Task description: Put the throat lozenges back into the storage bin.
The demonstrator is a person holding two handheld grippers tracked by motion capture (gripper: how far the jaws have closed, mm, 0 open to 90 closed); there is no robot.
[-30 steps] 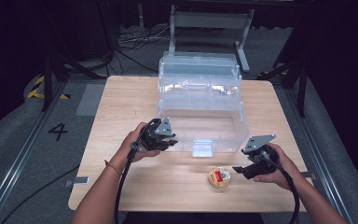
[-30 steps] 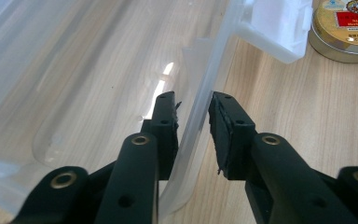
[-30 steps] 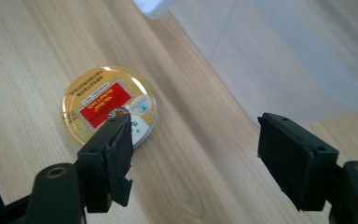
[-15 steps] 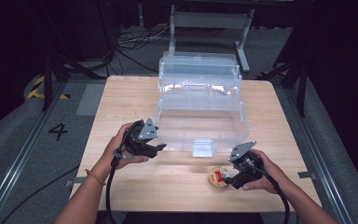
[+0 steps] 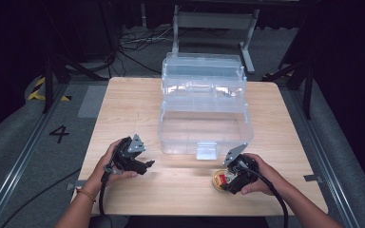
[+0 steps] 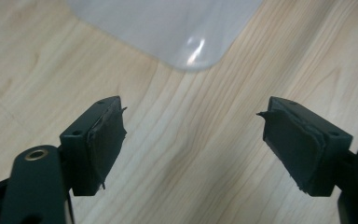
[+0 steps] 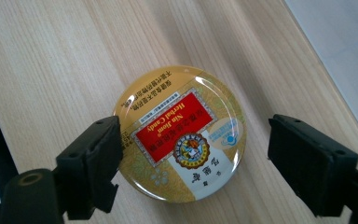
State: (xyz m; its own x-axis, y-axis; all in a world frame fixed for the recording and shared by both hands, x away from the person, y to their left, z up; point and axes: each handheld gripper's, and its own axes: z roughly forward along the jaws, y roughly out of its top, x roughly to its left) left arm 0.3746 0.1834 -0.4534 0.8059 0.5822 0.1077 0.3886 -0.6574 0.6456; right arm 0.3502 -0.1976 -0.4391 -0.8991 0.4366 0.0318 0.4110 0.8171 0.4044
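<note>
Your right gripper is spread wide above the round candy tin, gripping nothing. Your left gripper gapes wide over the bare table.

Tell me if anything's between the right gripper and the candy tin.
Nothing visible. The right gripper is open with its jaws on either side of the candy tin, which lies flat on the table. The clear box sits beyond it, not between.
</note>
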